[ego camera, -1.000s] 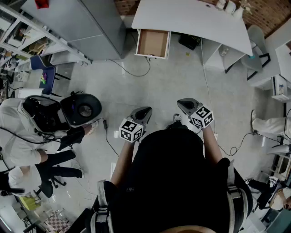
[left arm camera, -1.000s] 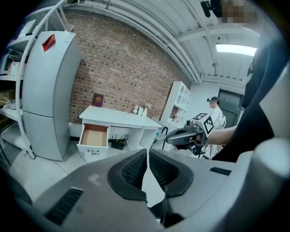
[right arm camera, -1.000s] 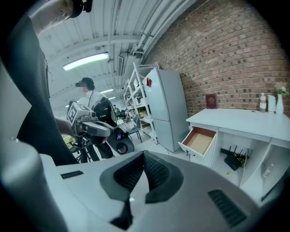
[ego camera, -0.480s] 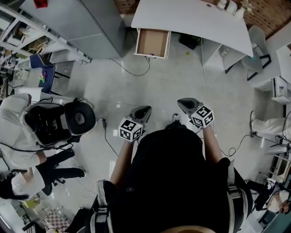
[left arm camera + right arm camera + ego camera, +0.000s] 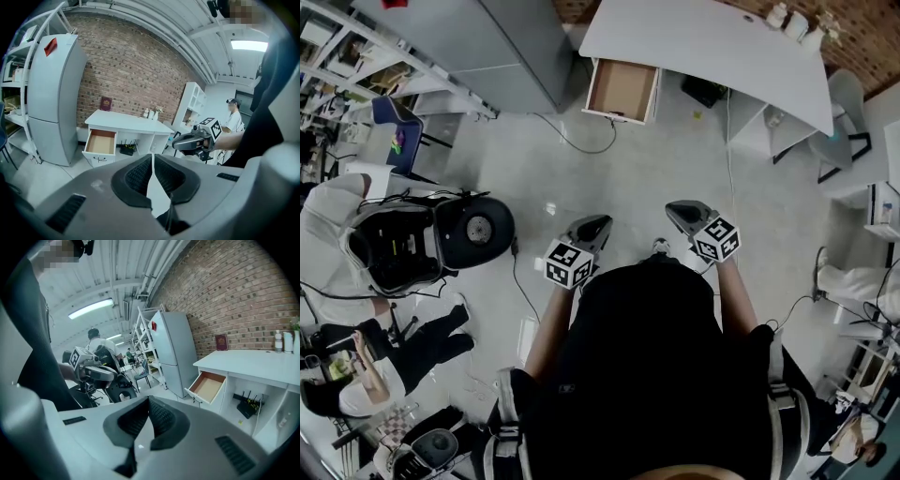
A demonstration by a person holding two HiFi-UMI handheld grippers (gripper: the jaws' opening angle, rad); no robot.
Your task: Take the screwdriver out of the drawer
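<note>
Facing one open drawer, left gripper and right gripper closed.

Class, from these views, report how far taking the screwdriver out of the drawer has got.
Done: the drawer under the white desk stands open. In hand: nothing; the left gripper and right gripper are shut and empty, well short of the desk. Left: approach, find the screwdriver, which no view shows, and lift it out.

Bystander in white, well left of the open drawer, is found turned, black pack now uppermost. Round black disc has been shifted toward the drawer. A seated person is newly exposed farther out.
</note>
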